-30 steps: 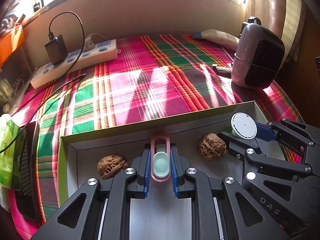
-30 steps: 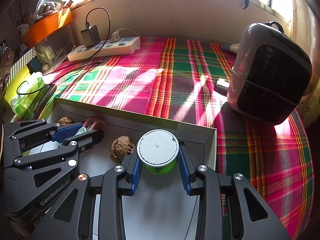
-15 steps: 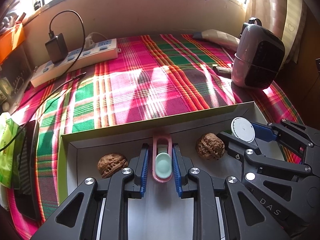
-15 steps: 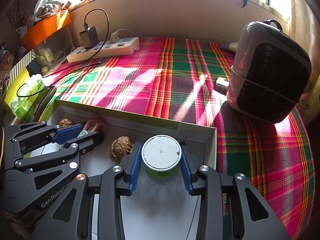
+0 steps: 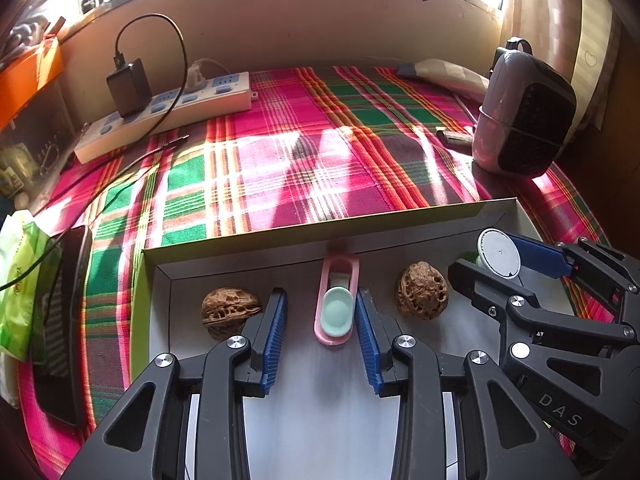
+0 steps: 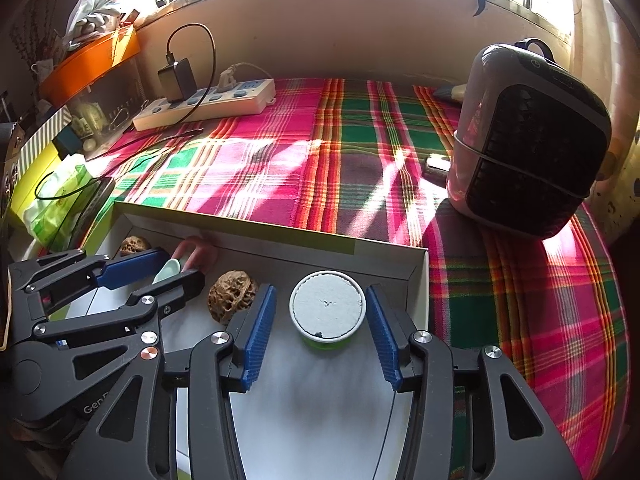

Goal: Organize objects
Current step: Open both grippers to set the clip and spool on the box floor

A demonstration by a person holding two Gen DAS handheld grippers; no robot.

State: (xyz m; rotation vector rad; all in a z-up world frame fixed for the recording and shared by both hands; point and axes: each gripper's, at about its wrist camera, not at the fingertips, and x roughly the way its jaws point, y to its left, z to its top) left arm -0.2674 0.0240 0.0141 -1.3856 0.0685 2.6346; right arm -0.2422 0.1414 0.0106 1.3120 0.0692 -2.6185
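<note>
A shallow white box [image 5: 404,222] with a green rim lies on the plaid cloth [image 5: 280,152] and holds all the small things; a pink oblong case [image 5: 336,300] with a pale green oval piece in it lies on the box floor against the far wall, between the blue pads of the left claw [image 5: 322,332], whose jaws are opening; the near pad is just beside the case's right edge, the other pad stands clear of it. One walnut [image 5: 228,310] lies in the box to the left of the case, a second walnut [image 5: 421,289] to its right. Further right in the box a small green tub with a white lid [image 6: 327,307] stands upright between the pads of the right claw [image 6: 325,328]; those jaws are opening too, with gaps on both sides of the lid. Beyond the box, a white power strip [image 5: 168,110] with a black charger sits at the far left of the cloth; a pink and black heater [image 6: 528,136] stands at the far right.
</note>
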